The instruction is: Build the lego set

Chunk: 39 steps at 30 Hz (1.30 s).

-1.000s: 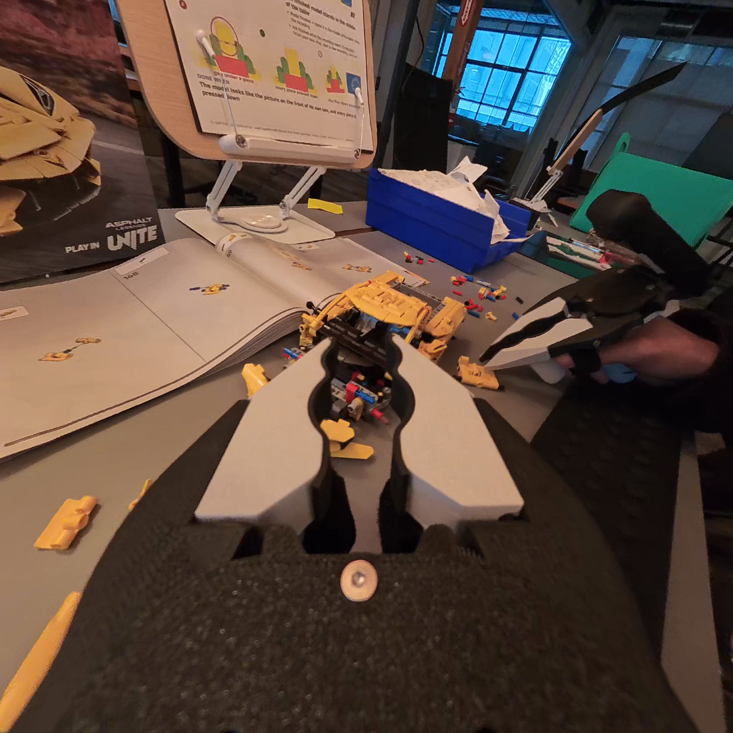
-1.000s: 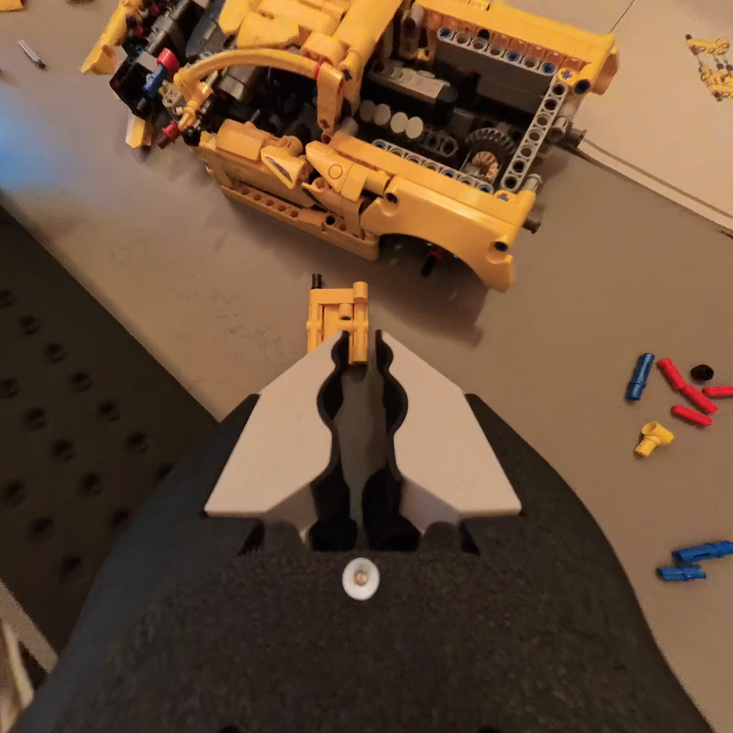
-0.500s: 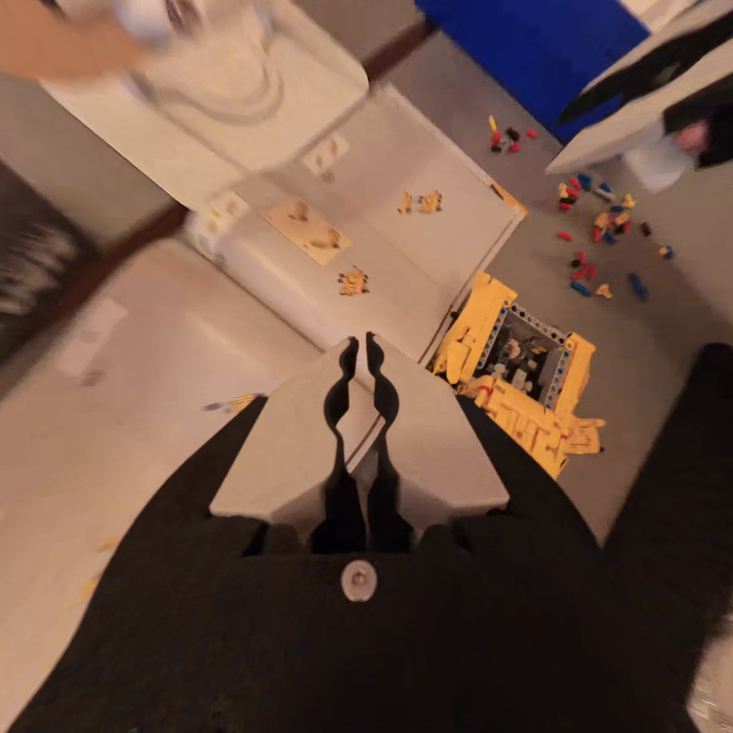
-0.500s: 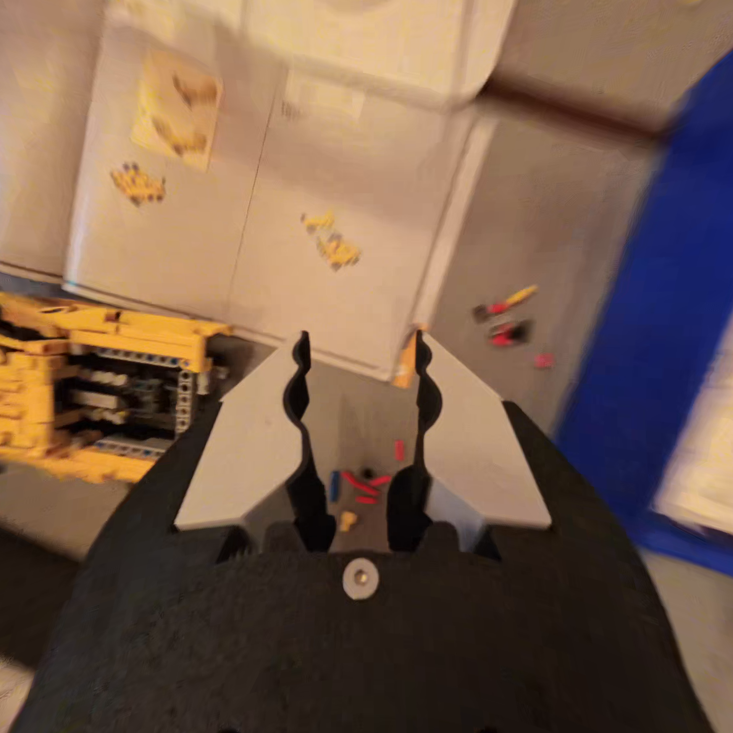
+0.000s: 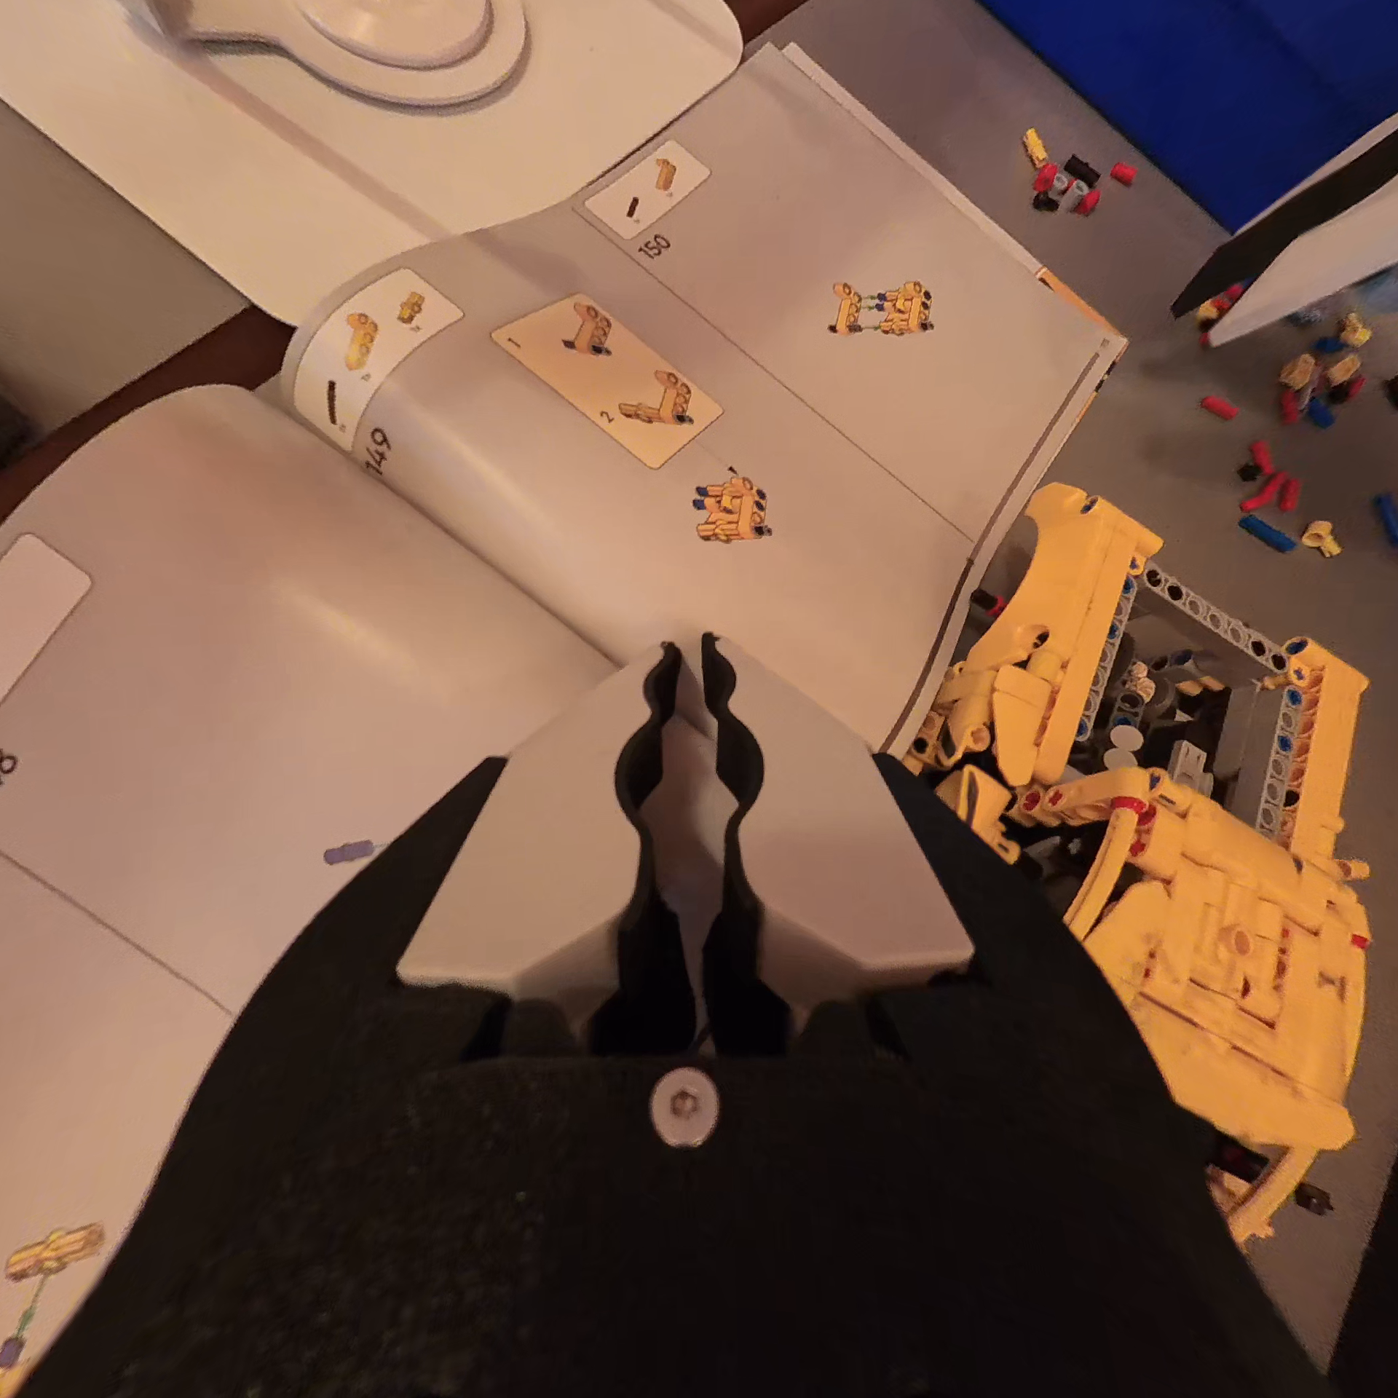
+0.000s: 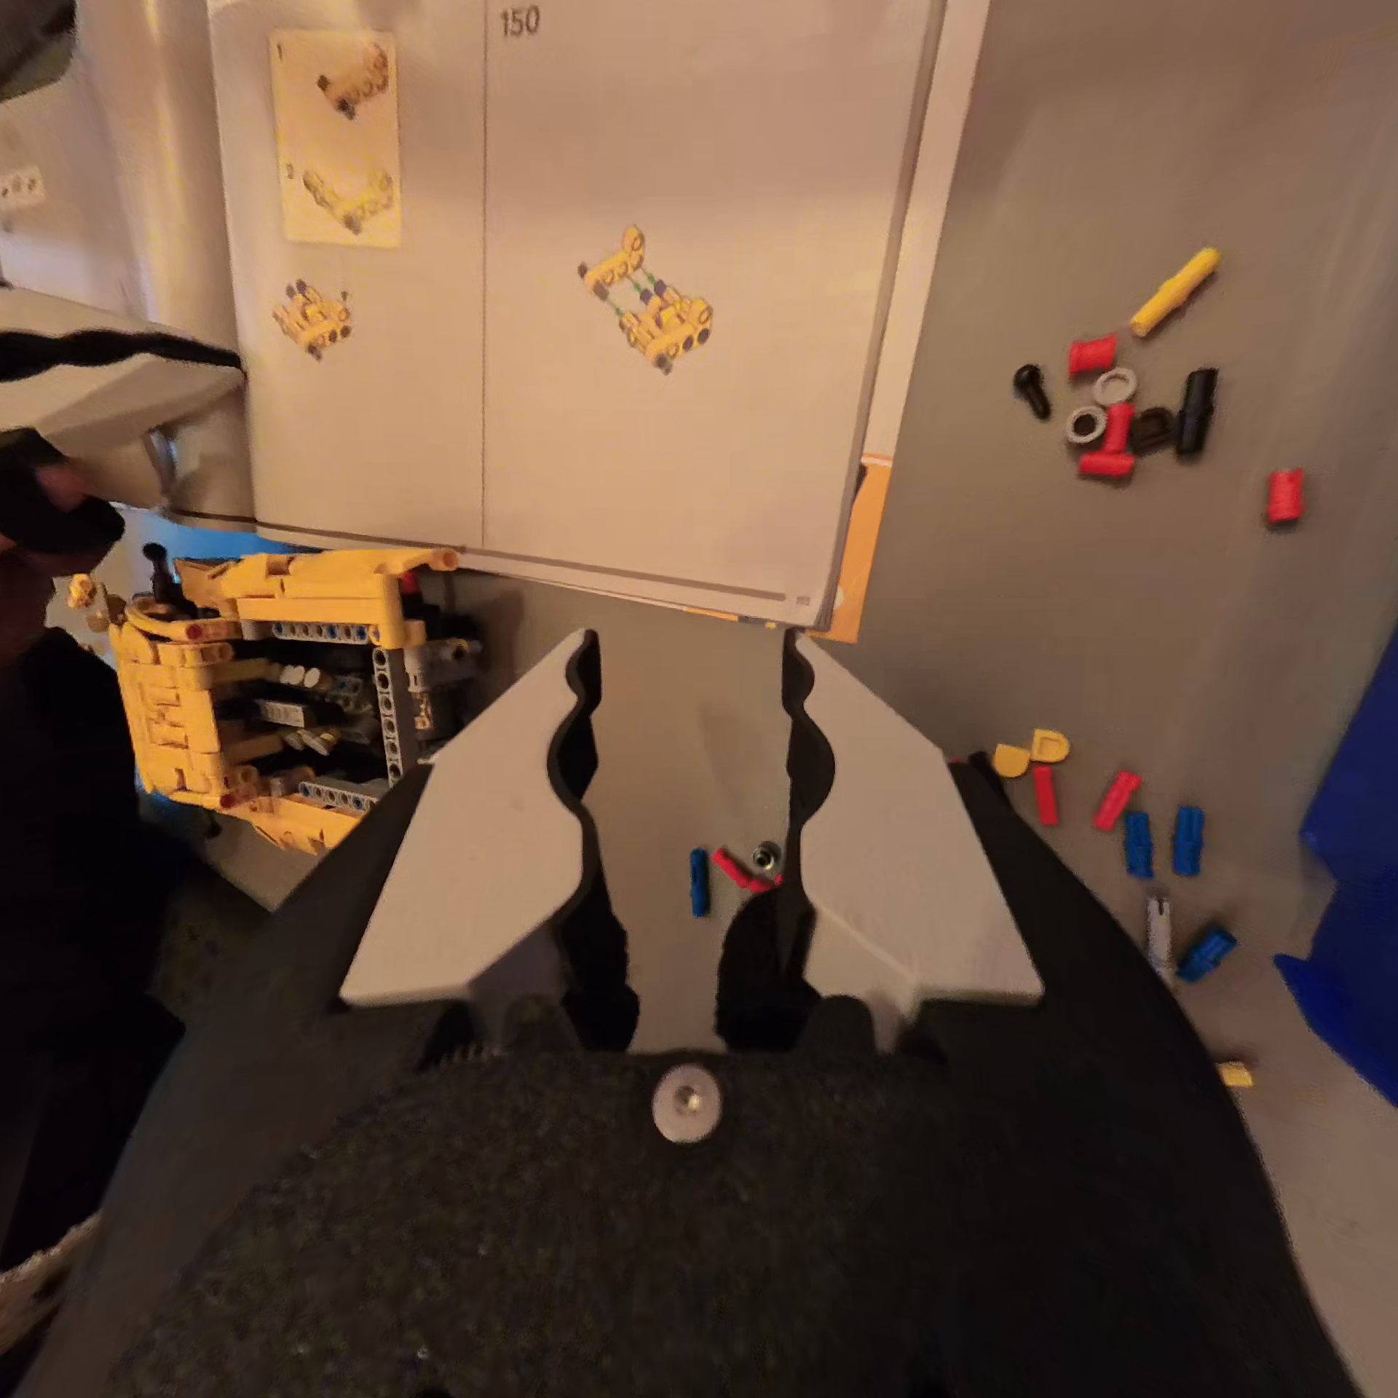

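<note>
The part-built yellow lego car (image 5: 1135, 870) lies on the grey table, right of my left gripper (image 5: 685, 647). That gripper hangs high over the open instruction book (image 5: 529, 567), jaws nearly together with nothing between them. My right gripper (image 6: 690, 643) is open and empty above the table, just below the book's lower edge (image 6: 605, 378). The car (image 6: 265, 681) is to its left. Small blue and red pins (image 6: 719, 874) lie under its jaws. The left gripper (image 6: 113, 378) shows at the left edge of the right wrist view.
Loose red, blue, black and yellow pieces (image 6: 1127, 408) are scattered right of the book, more of them in the left wrist view (image 5: 1286, 454). A blue bin (image 6: 1354, 870) stands at the right edge. A white stand base (image 5: 340, 76) sits beyond the book.
Both grippers rose and now look down on the table. The right one let go of the small yellow piece and opened. The left one closed.
</note>
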Each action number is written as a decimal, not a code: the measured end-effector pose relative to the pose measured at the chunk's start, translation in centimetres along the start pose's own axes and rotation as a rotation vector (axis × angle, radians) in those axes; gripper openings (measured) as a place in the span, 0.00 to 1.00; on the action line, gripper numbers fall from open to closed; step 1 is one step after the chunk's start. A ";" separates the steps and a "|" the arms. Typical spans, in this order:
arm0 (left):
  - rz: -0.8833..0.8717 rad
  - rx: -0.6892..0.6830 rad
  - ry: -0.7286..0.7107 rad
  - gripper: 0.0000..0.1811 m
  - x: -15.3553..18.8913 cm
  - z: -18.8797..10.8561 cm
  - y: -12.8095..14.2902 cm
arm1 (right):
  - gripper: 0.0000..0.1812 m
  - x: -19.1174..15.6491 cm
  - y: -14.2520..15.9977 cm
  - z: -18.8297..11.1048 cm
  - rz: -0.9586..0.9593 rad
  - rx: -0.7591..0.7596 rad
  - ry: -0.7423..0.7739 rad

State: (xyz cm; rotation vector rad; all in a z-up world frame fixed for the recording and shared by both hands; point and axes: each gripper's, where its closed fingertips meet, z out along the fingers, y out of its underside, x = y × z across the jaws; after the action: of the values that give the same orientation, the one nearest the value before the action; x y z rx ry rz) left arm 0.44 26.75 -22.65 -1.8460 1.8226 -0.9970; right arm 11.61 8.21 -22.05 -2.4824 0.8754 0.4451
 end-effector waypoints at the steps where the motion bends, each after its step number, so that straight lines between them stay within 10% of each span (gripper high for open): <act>1: -0.006 -0.002 -0.002 0.03 -0.1 -0.1 0.1 | 0.25 0.3 -0.3 -0.2 0.020 0.020 -0.001; 28: -0.053 0.005 0.022 0.03 -0.2 -0.1 0.4 | 0.20 1.4 0.1 1.9 0.081 -0.022 0.009; 39: -0.059 0.009 0.024 0.03 -0.2 -0.1 0.4 | 0.00 2.6 -0.1 2.2 0.053 -0.026 0.088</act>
State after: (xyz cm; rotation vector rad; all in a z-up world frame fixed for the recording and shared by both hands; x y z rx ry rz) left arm 0.08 26.92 -22.92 -1.9008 1.7839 -1.0506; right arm 13.30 8.10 -25.03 -2.5242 0.9774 0.3692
